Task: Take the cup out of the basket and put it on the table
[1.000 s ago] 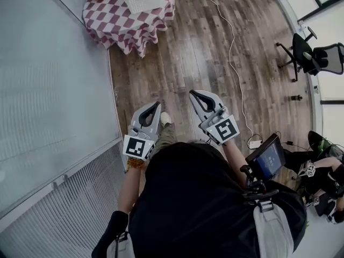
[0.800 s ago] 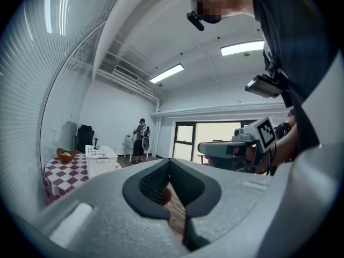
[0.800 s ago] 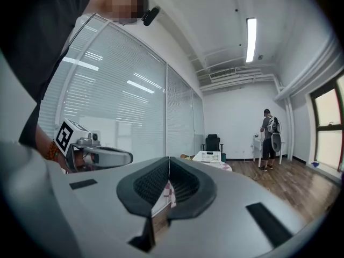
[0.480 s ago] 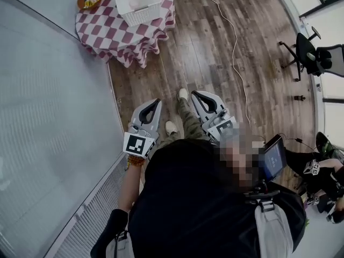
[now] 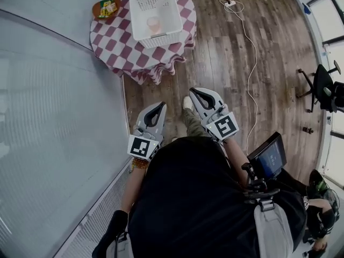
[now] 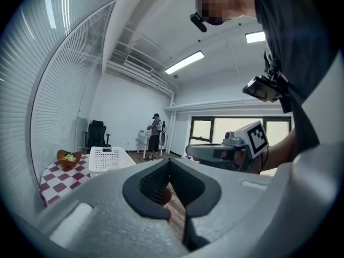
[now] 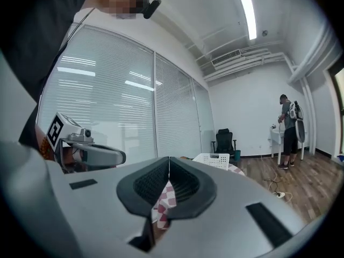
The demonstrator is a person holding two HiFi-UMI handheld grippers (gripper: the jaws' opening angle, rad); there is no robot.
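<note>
1. The cup (image 5: 154,23) is made out only faintly, a pale shape inside the white basket (image 5: 163,38); from both gripper views it is hidden by the basket wall.
2. The basket is set on the checked counter (image 5: 121,44), well apart from the left gripper (image 5: 159,106) and right gripper (image 5: 194,93).
3. Both pairs of fingers are pressed together — nothing is held.

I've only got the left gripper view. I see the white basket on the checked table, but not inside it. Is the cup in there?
Observer: Yes. The head view shows the cup inside the basket, near its middle.
Operator: Is the right gripper carrying anything?
Observer: No. Its own view shows the right gripper shut, nothing between its jaws.
Operator: Anything on the floor ahead?
Observer: In the head view, a white cable lies on the floor right of the table.
</note>
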